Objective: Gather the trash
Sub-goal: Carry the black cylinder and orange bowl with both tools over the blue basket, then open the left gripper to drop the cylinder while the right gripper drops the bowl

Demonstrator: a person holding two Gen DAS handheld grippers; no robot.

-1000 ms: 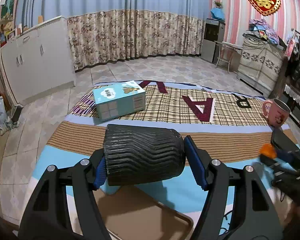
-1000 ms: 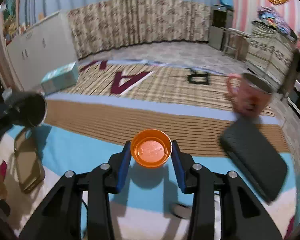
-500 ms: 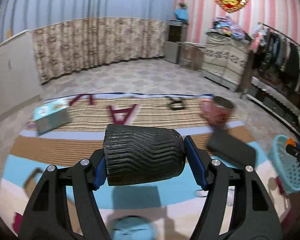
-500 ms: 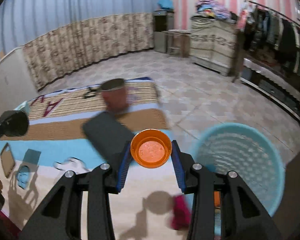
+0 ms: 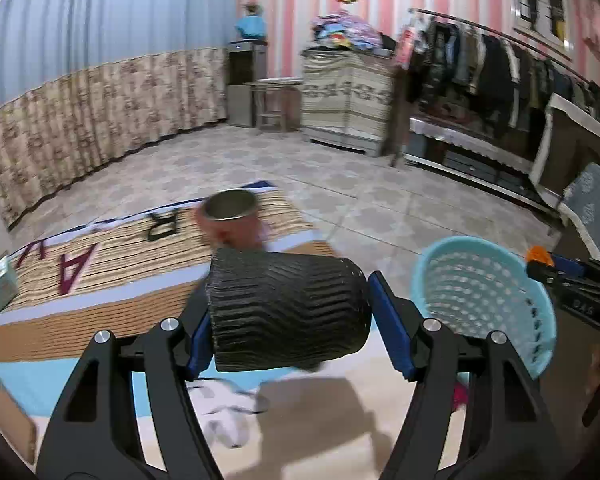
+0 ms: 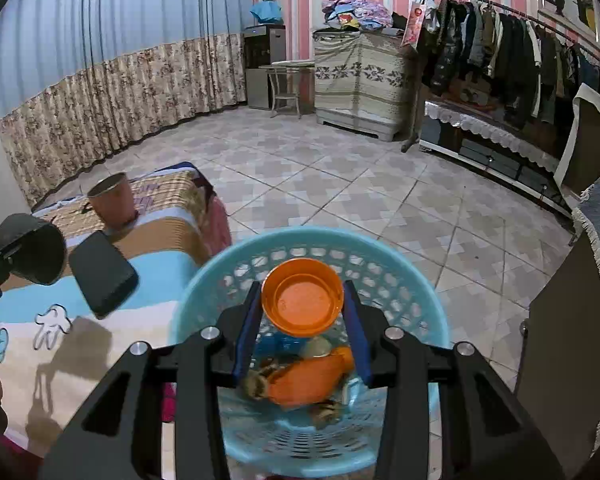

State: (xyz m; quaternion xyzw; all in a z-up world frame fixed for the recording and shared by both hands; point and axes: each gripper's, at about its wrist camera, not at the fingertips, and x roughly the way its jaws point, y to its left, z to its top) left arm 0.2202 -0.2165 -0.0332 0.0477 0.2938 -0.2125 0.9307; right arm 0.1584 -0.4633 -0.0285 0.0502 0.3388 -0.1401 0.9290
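Trash is in both claws. The right claw (image 6: 302,320) pinches a small orange cup (image 6: 302,300) by its sides, right over the blue basket (image 6: 204,280). That basket sits on the floor beside the bed (image 6: 152,268) and already has orange and brown scraps in it. The little cup looks light and thin, so a soft squeeze on its round wall is enough; a hard squeeze could dent it. The left claw (image 5: 288,316) holds a black ridged cup (image 5: 288,312) lying sideways, one pad on its bottom and one at its open mouth. The cup hangs over the bed, near the basket but not above it. Its bumpy wall should not slip much. It looks light and a bit bendy.
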